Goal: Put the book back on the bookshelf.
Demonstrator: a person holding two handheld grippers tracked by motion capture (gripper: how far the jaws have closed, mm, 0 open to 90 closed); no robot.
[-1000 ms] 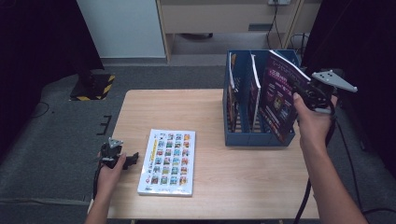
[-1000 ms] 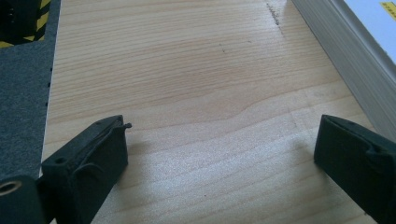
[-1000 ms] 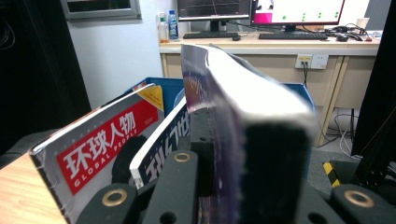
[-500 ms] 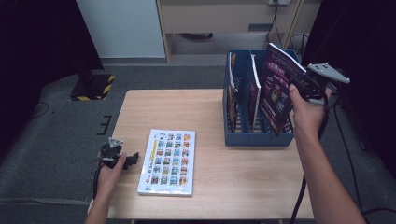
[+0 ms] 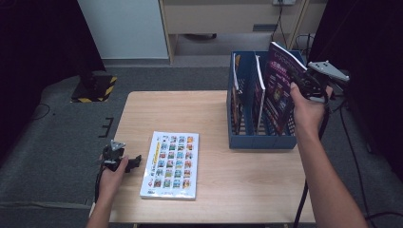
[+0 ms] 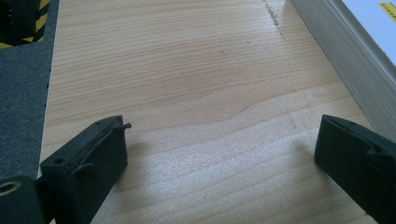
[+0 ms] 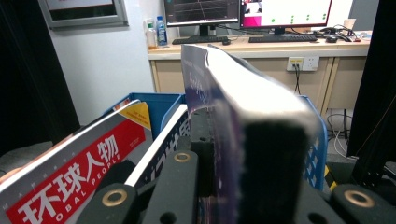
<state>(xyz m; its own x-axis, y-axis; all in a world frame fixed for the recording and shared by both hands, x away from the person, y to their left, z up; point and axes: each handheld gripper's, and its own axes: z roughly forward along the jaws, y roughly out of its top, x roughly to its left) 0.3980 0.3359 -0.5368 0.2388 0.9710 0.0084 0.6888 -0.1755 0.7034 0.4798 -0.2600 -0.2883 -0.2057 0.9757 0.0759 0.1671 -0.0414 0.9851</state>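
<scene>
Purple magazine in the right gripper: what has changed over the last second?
The right gripper, still shut on the purple magazine, has shifted it slightly left over the blue file rack; its lower edge seems to dip into the rack. The left gripper stays open beside the flat book.

- The right gripper, clamped on the purple magazine, has shifted slightly toward the table's left side and nearer the blue file rack since the earliest picture.
- The grey plate on that gripper, earlier beyond the rack's right wall, now lies closer to it in the high view.
- The purple magazine has travelled with the gripper: its lower edge now sits over the rack's rightmost compartment, and its top leans less far to the right.
- The person's right forearm has swung inward with the hand, its line now steeper across the table's right edge.
</scene>
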